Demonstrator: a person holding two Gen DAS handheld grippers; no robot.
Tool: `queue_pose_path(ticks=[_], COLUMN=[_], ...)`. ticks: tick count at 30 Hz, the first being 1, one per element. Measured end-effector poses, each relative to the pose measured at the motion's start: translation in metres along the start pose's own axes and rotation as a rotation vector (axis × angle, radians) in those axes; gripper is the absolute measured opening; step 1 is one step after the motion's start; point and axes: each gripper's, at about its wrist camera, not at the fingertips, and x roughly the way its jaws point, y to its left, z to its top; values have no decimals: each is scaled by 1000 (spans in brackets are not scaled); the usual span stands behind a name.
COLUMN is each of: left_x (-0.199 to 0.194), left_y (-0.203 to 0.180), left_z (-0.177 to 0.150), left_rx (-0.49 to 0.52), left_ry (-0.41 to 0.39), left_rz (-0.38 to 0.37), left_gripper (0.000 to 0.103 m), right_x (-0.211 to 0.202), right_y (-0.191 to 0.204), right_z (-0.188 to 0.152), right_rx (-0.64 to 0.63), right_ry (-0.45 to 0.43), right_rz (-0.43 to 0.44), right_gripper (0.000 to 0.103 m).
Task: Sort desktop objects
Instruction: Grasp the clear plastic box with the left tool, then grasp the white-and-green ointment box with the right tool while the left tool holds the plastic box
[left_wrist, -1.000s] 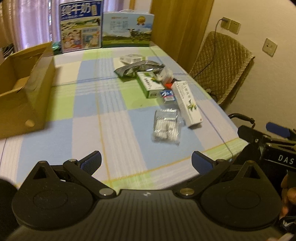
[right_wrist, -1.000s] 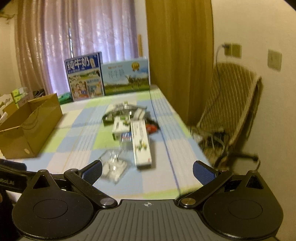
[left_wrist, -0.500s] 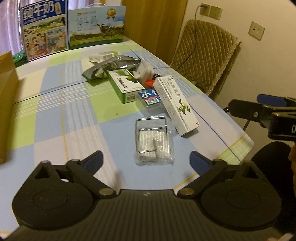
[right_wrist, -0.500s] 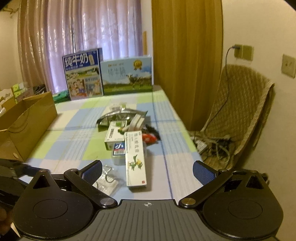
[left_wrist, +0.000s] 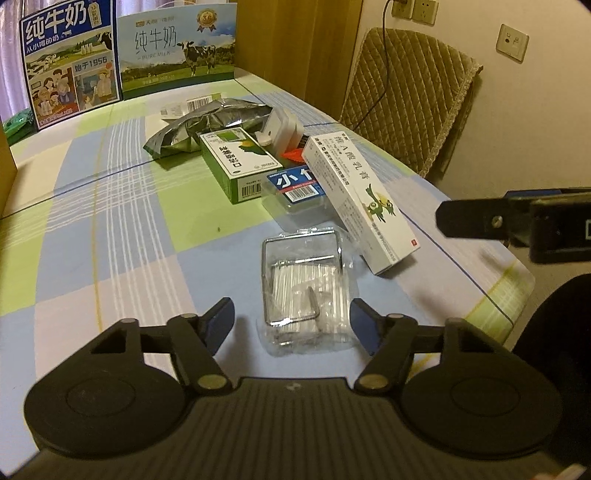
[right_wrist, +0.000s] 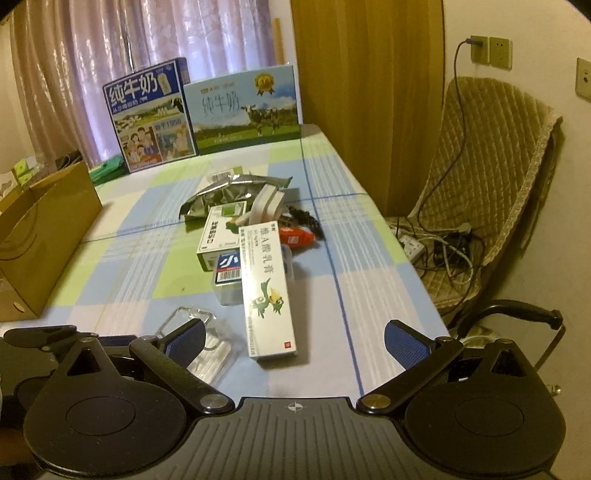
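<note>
A clear plastic packet (left_wrist: 306, 291) with a metal wire clip and white sticks lies flat on the checked tablecloth (left_wrist: 129, 229). My left gripper (left_wrist: 291, 321) is open, and the packet's near end sits between its blue fingertips (left_wrist: 221, 317) with a gap on each side. Just beyond are a long white box (left_wrist: 360, 199), a small clear box with a blue label (left_wrist: 295, 188), a green-and-white box (left_wrist: 240, 162) and a silver foil bag (left_wrist: 207, 125). My right gripper (right_wrist: 295, 339) hangs open over the table's near edge, the long white box (right_wrist: 267, 284) ahead of it and the packet (right_wrist: 207, 347) by its left finger.
An open cardboard box (right_wrist: 44, 236) stands at the table's left. Two milk cartons (right_wrist: 151, 118) (right_wrist: 243, 110) stand at the far end. A red item (right_wrist: 295, 236) and a dark cord lie behind the boxes. A quilted chair (right_wrist: 491, 192) with cables is off the right edge.
My left gripper has moved forward and right over the clear packet, and its fingers have narrowed around the packet. The right gripper has dropped closer to the table's near edge.
</note>
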Motion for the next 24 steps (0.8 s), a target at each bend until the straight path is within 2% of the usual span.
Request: queue_pose_path(ticks=[2, 7, 12, 18, 24], left_x=[3, 9, 3, -14, -17], left_y=[-1, 0, 7, 36, 57], left_z=[1, 2, 3, -4, -12], left_rx=[10, 21, 25, -1, -51], left_ry=[-4, 2, 21, 11, 5], left_rz=[0, 3, 11, 72, 88], left_gripper=[54, 30, 27, 26, 26], right_x=[4, 14, 23, 41, 71], right_y=[1, 2, 5, 14, 26], right_z=[0, 2, 5, 9, 12], right_rx=[0, 7, -1, -49, -96], right_ry=[6, 19, 35, 52, 90], right_rz=[0, 3, 3, 6, 4], right_gripper=[101, 101, 101, 100, 78])
